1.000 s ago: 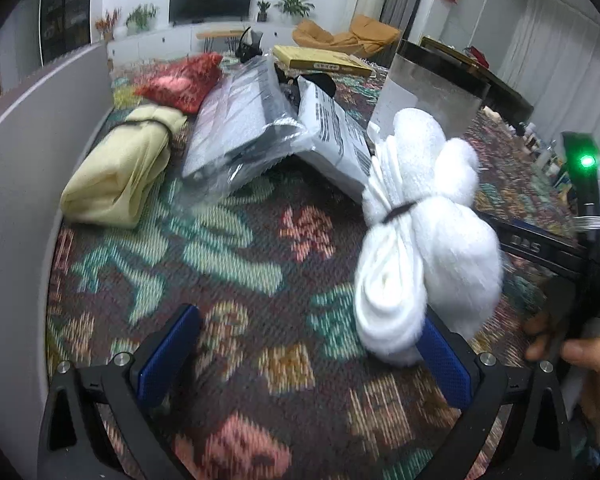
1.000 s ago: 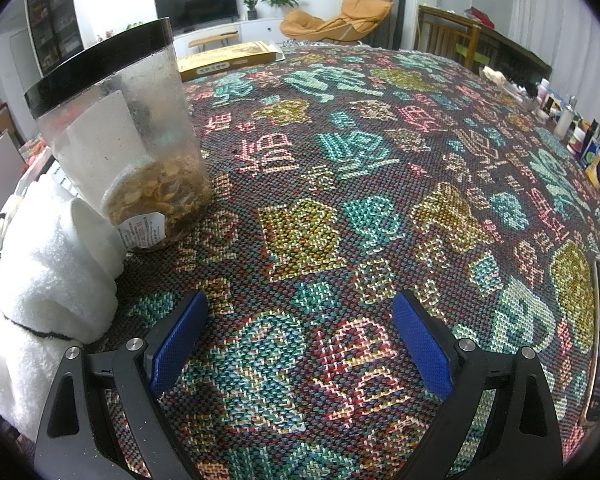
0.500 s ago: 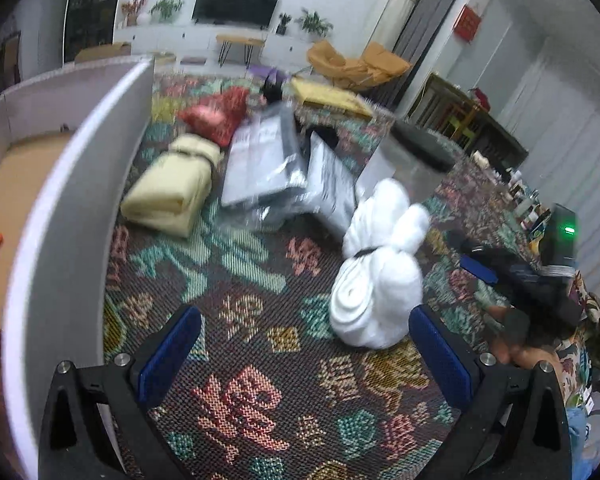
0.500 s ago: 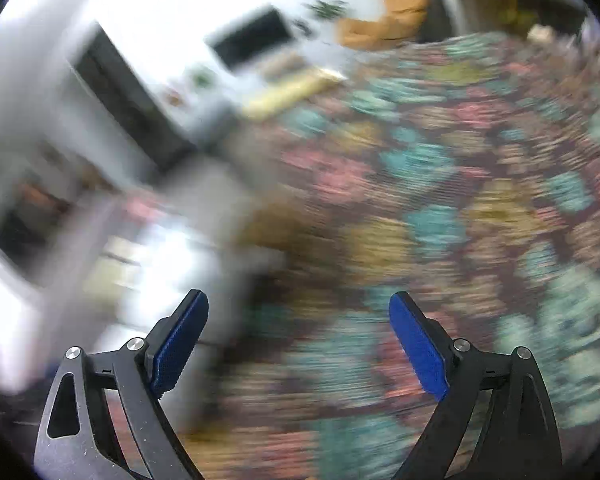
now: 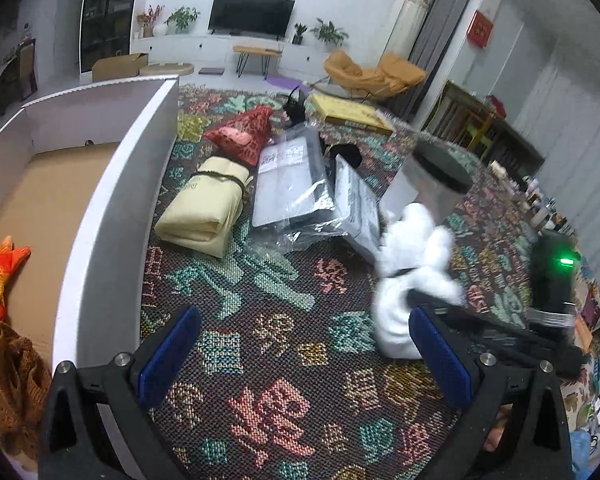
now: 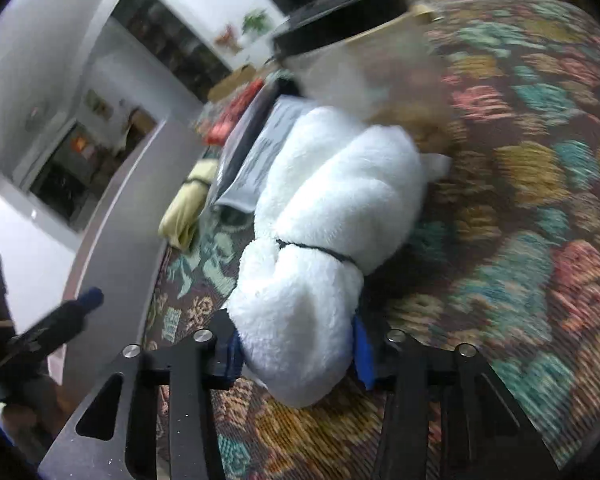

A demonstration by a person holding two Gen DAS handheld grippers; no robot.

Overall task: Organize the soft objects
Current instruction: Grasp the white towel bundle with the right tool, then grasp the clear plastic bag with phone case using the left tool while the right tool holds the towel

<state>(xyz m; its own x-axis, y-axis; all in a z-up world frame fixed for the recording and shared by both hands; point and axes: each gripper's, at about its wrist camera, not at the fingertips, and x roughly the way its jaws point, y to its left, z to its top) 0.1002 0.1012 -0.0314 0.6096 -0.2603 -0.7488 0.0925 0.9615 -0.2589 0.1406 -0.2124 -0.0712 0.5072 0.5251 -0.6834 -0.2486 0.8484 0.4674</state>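
The right gripper [image 6: 296, 354] has just closed its fingers on the near end of the white plush towel bundle [image 6: 320, 220]; a second ago its fingers stood wide over bare patterned cloth with the bundle off to the left edge of its view. The blue pads now press into the fluffy roll from both sides. The bundle, cinched by one thin black band, lies on the patterned worktop [image 5: 284, 320] just in front of the clear jar with a black lid [image 5: 440, 176], touching or nearly touching it.

The left gripper [image 5: 304, 356] has risen since the earlier frame: the white open box [image 5: 116, 208], only a wall a second ago, now shows its brown floor. Its fingers are spread wide with nothing between them.

Counted on the worktop: one white bundle, one folded pale-yellow cloth [image 5: 206, 212] tied with a dark strap, one red pillow [image 5: 242, 136], two plastic-wrapped grey packages [image 5: 292, 180] lying side by side, one jar, one flat yellow box [image 5: 352, 114] at the far edge. In the box: one orange knitted toy [image 5: 0, 276] and one brown crocheted piece [image 5: 12, 376], both at its near end.
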